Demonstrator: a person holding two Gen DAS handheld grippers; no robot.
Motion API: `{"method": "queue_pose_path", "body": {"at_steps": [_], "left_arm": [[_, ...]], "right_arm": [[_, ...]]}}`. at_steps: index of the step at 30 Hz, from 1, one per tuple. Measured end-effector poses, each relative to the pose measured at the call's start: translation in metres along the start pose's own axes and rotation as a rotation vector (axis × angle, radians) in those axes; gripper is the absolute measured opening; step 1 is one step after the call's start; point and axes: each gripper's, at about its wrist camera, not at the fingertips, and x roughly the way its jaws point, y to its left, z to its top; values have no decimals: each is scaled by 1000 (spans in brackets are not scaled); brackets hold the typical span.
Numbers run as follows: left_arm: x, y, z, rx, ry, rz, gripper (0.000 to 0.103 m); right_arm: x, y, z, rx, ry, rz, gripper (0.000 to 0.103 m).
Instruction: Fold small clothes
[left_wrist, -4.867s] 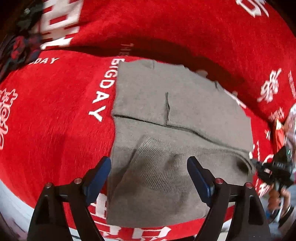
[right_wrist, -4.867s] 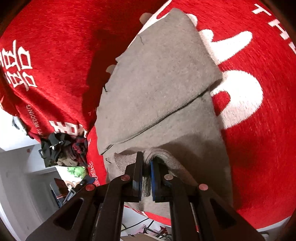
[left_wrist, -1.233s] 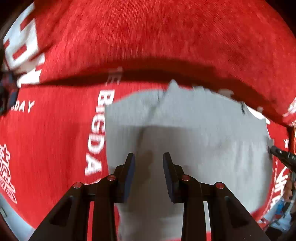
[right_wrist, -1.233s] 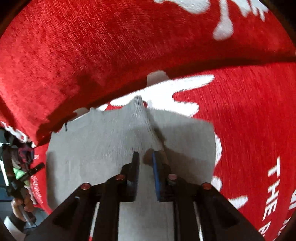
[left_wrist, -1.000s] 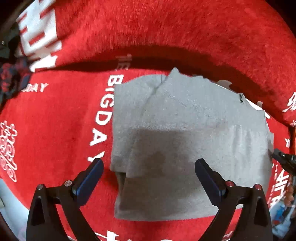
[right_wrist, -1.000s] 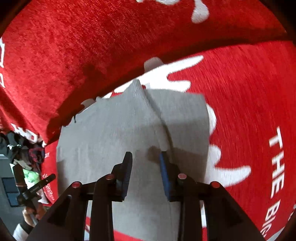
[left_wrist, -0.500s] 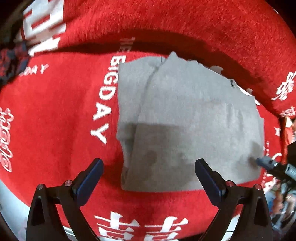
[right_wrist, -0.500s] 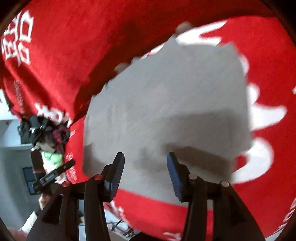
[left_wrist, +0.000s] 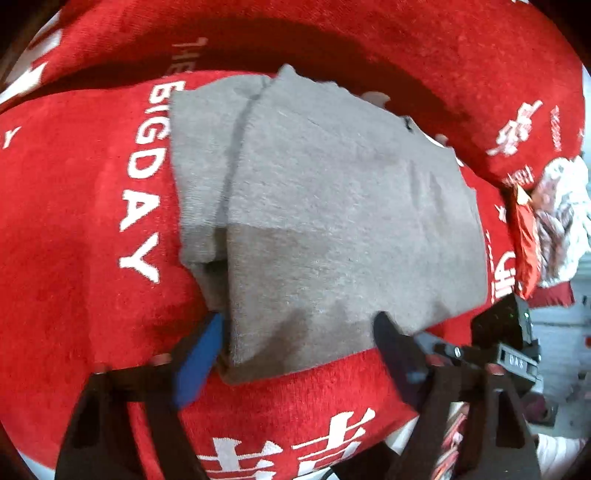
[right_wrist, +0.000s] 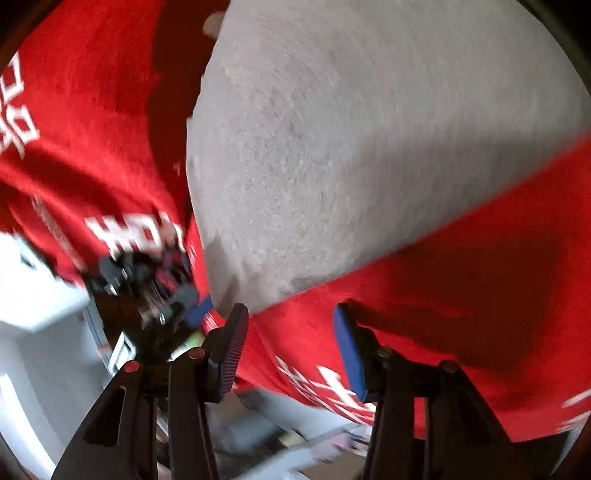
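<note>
1. Fingers (left_wrist: 199, 354) of both grippers are gaping wide, holding nothing.
2. Grey garment (left_wrist: 325, 206) is lying folded on the red cloth (left_wrist: 74, 221).
3. Left gripper (left_wrist: 295, 350) is straddling its near edge, seemingly lining up another fold.

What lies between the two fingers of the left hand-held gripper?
In the left wrist view, the near edge of the folded grey garment lies between the open fingers of the left hand-held gripper.

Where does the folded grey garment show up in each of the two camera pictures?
Left wrist view: the grey garment fills the middle, on the red cloth, its near edge between the open left tongs.
Right wrist view: it fills the upper right, blurred, beyond the open right tongs.
Shared landmark: the red cloth with white lettering under it.
</note>
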Motion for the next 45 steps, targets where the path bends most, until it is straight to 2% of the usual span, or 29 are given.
{"method": "queue_pose_path", "body": {"at_steps": [2,3,4,6,7,8,11,14,19,22,25,29,34,40,45], "left_arm": [[8,3,2,18,40,-26,66],[12,5,3,28,55,-61,52],[14,6,4,32,65,-79,28],[16,8,6,42,89,-110,12],[13,7,6,57,79,-116,7],[7,4,5,77,67,-118,7],[-10,-2,2,132,26,-94,7],[-12,2,-8,158,34,-75,7],[12,23,-33,138,81,5,7],[9,30,-40,104,54,6,7],[0,29,-41,112,39,47,7],[-27,22,-36,123,-16,93,7],[-47,7,-11,115,-107,97,7],[-14,-10,41,101,-146,122,7],[11,-14,75,70,-159,184,7]], "right_arm": [[7,-3,-5,53,-69,40,52],[8,-4,-6,72,-92,55,52],[10,-5,-6,96,-119,70,52],[12,-5,-2,138,-146,96,51],[11,-5,1,154,-161,93,36],[9,-3,4,154,-170,69,8],[-1,16,5,65,-177,29,8],[-13,38,-5,-74,-165,-41,7],[-8,20,-10,-62,-145,-141,7],[3,13,-11,-59,-110,-200,7],[1,15,-13,-83,-70,-246,5],[-14,27,-19,-187,-5,-345,6],[-51,63,-6,-341,-85,-400,6],[-61,77,40,-356,-157,-431,6],[-59,94,67,-396,-189,-446,6]]}}
